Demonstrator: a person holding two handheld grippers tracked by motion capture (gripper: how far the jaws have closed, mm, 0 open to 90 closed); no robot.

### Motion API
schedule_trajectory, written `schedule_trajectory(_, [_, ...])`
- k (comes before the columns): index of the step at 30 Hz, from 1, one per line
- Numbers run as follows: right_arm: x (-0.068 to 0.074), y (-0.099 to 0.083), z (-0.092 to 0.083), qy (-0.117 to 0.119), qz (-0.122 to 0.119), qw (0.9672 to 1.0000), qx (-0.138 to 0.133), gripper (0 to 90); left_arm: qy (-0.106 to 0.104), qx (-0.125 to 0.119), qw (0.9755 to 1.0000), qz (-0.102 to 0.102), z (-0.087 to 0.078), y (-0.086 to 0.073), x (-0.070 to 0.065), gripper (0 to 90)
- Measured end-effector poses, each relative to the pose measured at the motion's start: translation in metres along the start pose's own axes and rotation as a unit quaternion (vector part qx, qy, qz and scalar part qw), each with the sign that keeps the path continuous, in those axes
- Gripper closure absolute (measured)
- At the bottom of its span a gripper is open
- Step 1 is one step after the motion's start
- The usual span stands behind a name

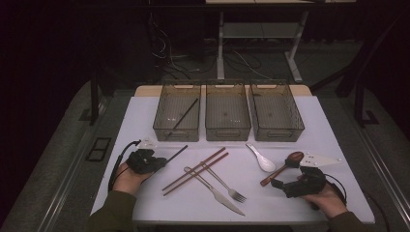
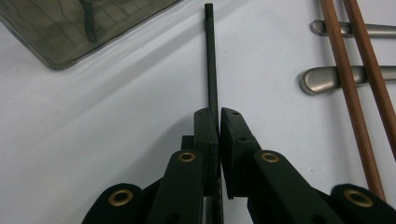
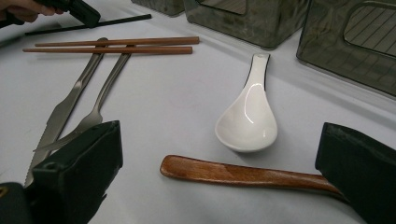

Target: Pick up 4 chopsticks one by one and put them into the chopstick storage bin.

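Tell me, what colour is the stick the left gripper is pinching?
Black chopstick, clearest in the left gripper view.

place: lab | signs: white table (image 1: 145,116); floor cables (image 1: 169,58); desk frame (image 1: 220,43); dark surround

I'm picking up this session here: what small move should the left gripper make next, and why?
Probably lift. The left gripper is shut on the thin black chopstick, which lies on the white table; its mate already rests in the leftmost smoky plastic bin.
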State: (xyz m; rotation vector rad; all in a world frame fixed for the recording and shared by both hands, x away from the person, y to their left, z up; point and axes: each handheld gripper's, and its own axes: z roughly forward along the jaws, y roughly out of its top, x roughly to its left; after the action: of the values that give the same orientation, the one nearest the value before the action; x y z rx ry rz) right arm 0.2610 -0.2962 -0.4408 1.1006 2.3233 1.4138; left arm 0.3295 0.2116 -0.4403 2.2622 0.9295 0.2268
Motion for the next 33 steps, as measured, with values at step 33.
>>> schedule_trajectory(33, [0.0,0.0,0.0,0.0,-0.002,1.0,0.003,0.5,-0.028,-0.009,0.9995,0.008,-0.011,0.017,-0.01,84.8])
